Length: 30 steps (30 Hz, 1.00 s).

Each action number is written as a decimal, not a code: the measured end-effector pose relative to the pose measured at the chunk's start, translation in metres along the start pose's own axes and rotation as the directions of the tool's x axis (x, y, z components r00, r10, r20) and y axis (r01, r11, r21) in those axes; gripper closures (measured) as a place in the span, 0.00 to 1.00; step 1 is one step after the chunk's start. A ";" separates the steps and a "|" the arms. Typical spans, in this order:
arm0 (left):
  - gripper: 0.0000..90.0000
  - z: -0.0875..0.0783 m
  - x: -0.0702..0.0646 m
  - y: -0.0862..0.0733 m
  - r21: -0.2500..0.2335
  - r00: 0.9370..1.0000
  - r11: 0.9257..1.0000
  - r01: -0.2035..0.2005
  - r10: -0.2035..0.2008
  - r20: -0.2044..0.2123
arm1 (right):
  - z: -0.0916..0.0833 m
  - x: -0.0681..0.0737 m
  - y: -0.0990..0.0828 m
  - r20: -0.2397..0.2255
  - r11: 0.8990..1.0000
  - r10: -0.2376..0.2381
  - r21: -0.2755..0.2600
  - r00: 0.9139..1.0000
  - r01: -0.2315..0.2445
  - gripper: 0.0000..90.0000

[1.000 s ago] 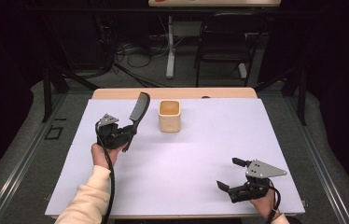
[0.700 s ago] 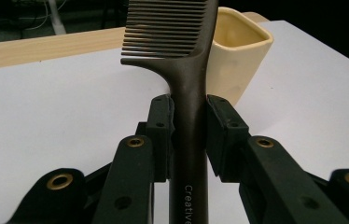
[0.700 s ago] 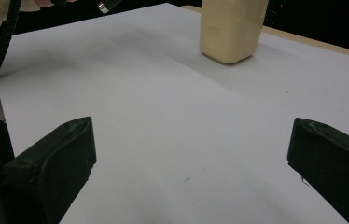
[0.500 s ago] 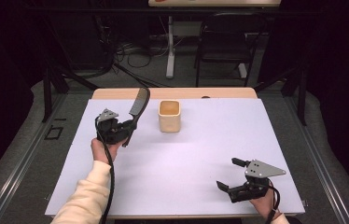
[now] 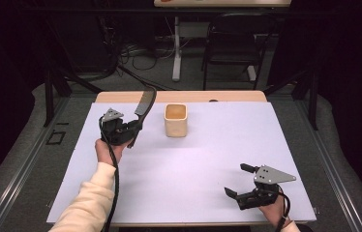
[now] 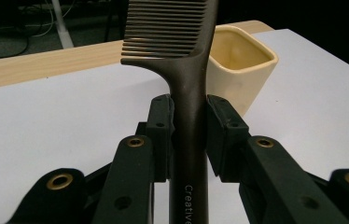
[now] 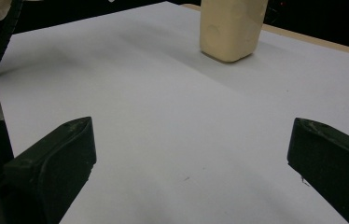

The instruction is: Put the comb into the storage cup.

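A dark brown comb stands tilted above the white table sheet, teeth uppermost. My left gripper is shut on its handle, at the table's far left. In the left gripper view both pads press the comb handle, and my left gripper faces a cream square cup just behind and to the right. That cup stands upright at the far middle, apart from the comb. My right gripper rests open near the front right edge, nothing between its jaws, with the cup far ahead of my right gripper.
A strip of bare wood runs along the table's far edge. Beyond it stand a black chair, a white table leg and floor cables. The left arm's sleeve and cable cross the front left of the sheet.
My left gripper with the comb has shifted slightly up and toward the far edge. The right gripper has stayed in place.
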<state>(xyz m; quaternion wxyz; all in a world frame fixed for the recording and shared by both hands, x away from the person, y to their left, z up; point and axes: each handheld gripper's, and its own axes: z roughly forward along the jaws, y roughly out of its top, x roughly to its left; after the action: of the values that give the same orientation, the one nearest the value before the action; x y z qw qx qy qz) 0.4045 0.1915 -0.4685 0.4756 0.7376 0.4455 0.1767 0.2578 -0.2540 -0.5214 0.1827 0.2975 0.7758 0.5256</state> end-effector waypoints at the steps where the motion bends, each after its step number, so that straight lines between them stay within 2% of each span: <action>1: 0.80 0.000 0.000 0.001 0.001 1.000 1.000 -0.002 0.002 0.000 | 0.000 0.000 0.000 0.000 1.000 0.000 -0.001 1.000 0.000 0.01; 14: 0.80 0.008 -0.007 0.016 0.008 0.999 0.999 -0.049 0.049 0.009 | 0.000 0.000 0.000 0.000 1.000 0.002 0.004 1.000 -0.002 0.01; 22: 0.80 0.012 -0.007 0.019 0.008 0.999 0.999 -0.049 0.049 0.011 | 0.000 0.000 0.000 0.001 1.000 0.003 0.004 1.000 -0.003 0.01; 30: 0.80 0.012 -0.009 0.027 -0.015 0.998 0.998 -0.061 0.061 0.022 | 0.000 0.000 0.000 0.000 1.000 0.002 0.001 1.000 -0.002 0.01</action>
<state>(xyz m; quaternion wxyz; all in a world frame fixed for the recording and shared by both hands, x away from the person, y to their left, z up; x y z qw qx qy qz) 0.4212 0.1729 -0.4496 0.4802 0.7494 0.4162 0.1861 0.2582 -0.2542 -0.5216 0.1823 0.2983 0.7758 0.5253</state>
